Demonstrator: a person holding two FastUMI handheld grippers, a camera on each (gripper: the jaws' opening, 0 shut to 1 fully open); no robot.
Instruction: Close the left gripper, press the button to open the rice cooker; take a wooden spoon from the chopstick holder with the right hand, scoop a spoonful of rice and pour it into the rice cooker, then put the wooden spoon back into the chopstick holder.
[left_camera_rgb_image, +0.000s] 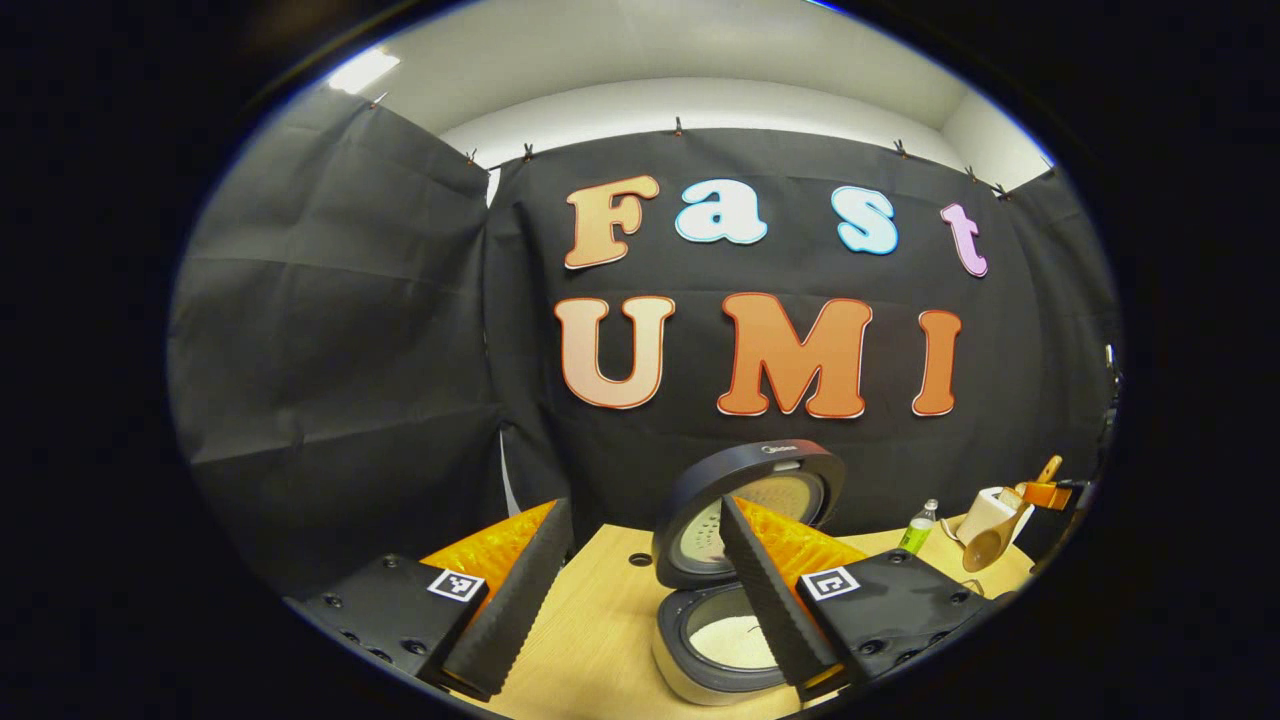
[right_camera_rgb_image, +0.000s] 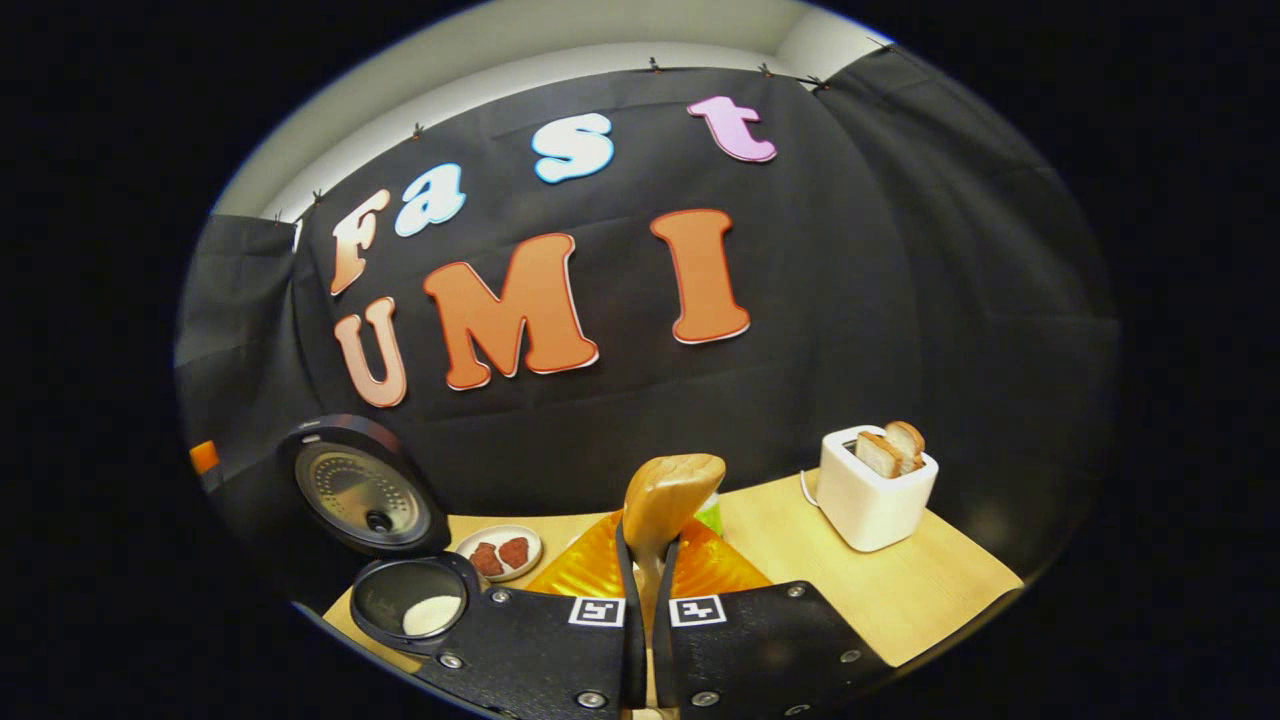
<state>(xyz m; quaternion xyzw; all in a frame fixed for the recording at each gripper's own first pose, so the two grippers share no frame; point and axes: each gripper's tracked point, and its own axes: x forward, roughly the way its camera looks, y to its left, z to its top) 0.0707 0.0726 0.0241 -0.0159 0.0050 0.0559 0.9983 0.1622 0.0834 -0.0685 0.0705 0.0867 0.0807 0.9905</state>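
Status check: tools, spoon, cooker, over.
Left tool open, empty. Right tool shut on wooden spoon, bowl up. Rice cooker lid open, rice in pot. Nothing in the way.

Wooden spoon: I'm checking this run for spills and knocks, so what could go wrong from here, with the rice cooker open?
1. The right hand-held gripper pinches the wooden spoon by its thin handle alone; the spoon could twist or slip on its way back to the chopstick holder.
2. The rice cooker lid stands open nearby; a swing could knock it.
3. The toaster and the small plate flank the spoon, so a wide move might hit them.
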